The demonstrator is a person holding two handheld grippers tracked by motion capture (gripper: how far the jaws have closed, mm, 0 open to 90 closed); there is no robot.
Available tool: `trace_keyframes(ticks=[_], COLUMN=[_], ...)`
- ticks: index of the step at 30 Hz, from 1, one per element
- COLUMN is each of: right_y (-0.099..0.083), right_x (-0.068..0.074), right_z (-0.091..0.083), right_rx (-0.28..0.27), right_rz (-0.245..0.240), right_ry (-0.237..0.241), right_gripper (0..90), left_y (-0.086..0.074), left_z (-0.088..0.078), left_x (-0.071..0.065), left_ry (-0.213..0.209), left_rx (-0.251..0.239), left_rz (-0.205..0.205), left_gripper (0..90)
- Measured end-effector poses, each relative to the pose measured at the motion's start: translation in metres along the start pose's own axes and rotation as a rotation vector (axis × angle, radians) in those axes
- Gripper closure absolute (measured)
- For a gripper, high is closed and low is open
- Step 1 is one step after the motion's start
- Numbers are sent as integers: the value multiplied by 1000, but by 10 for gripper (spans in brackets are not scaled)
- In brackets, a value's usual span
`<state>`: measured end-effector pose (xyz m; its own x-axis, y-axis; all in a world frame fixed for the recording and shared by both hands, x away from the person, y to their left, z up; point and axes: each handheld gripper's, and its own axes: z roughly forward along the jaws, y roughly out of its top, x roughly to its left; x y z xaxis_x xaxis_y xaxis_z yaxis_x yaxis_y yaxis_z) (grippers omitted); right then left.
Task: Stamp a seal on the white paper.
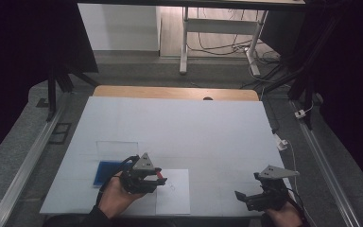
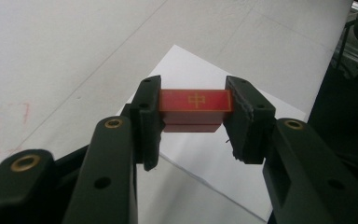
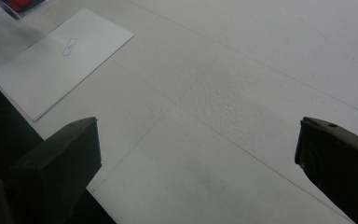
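My left gripper (image 2: 193,114) is shut on a small red block (image 2: 195,101) that bears a gold mark on its top face. It holds the block just above a white sheet of paper (image 2: 200,154). In the high view the left gripper (image 1: 158,178) hovers at the left edge of that paper (image 1: 175,194), with a bit of the red block (image 1: 159,176) showing at its jaws. My right gripper (image 1: 242,197) stands near the table's front right edge, open, with its jaws wide apart and nothing between them (image 3: 198,154). The paper (image 3: 60,56) lies at the upper left of the right gripper view.
A blue tray (image 1: 105,172) lies on the white table top (image 1: 184,127) just left of the left hand, with a clear lid or box outline (image 1: 117,147) behind it. A desk frame and cables (image 1: 217,45) stand on the floor beyond the table.
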<state>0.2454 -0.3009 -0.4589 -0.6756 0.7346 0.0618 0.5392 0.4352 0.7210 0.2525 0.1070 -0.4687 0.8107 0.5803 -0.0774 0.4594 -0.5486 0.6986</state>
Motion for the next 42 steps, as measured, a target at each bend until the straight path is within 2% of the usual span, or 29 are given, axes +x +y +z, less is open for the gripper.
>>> trace_keyframes(ticks=[6, 18, 25, 37, 42], right_y=[0, 0, 0, 0, 0], right_x=[0, 0, 0, 0, 0], right_z=[0, 0, 0, 0, -1], right_rx=[-1, -1, -1, -2, -5], right_rz=[0, 0, 1, 0, 0], right_ry=[1, -1, -1, -3, -1], right_gripper=[3, 3, 3, 3, 3], left_y=[-2, -10, -19, -31, -37], left_z=[-8, -24, -37, -50, -57], left_x=[4, 18, 30, 42, 48], left_ry=[6, 42, 65, 107, 130], left_rx=[2, 1, -17, -25, -28], left_rz=[-6, -46, -102, -151, -185], left_gripper=[586, 586, 586, 586, 586])
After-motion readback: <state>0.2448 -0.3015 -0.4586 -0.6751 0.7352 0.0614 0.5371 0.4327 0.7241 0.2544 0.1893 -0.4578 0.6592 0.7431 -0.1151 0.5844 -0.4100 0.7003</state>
